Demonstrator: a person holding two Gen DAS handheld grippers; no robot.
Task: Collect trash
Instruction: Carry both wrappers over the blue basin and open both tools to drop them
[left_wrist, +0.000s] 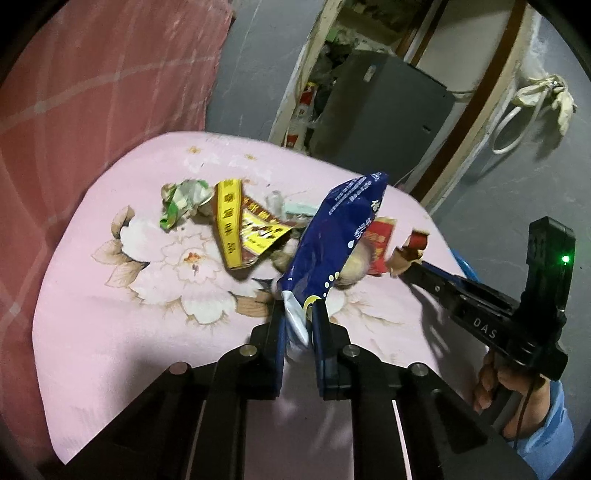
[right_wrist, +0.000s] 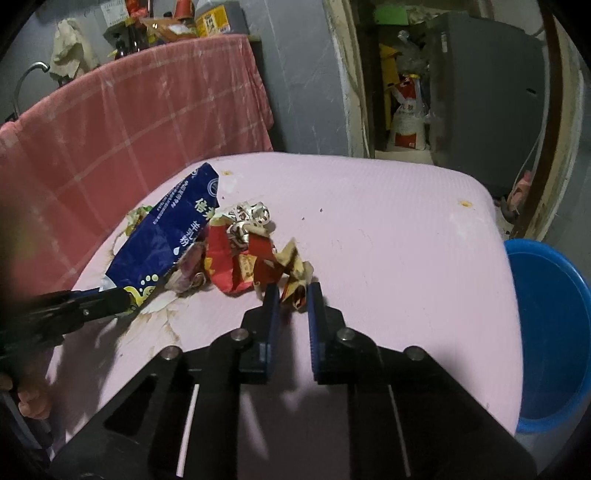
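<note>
Trash lies on a pink flowered table (left_wrist: 110, 295). My left gripper (left_wrist: 300, 314) is shut on the lower end of a blue foil bag (left_wrist: 332, 236), which stands tilted up; it also shows in the right wrist view (right_wrist: 166, 236). My right gripper (right_wrist: 291, 295) is shut on a crumpled red and gold wrapper (right_wrist: 258, 266), seen from the left wrist view (left_wrist: 410, 247) at the table's right. A yellow and red packet (left_wrist: 240, 229) and a green wrapper (left_wrist: 181, 203) lie farther back.
A blue basin (right_wrist: 554, 332) stands low beside the table's right edge. A red checked cloth (right_wrist: 129, 122) hangs behind the table on the left. A grey cabinet (left_wrist: 380, 110) and a cluttered doorway are behind.
</note>
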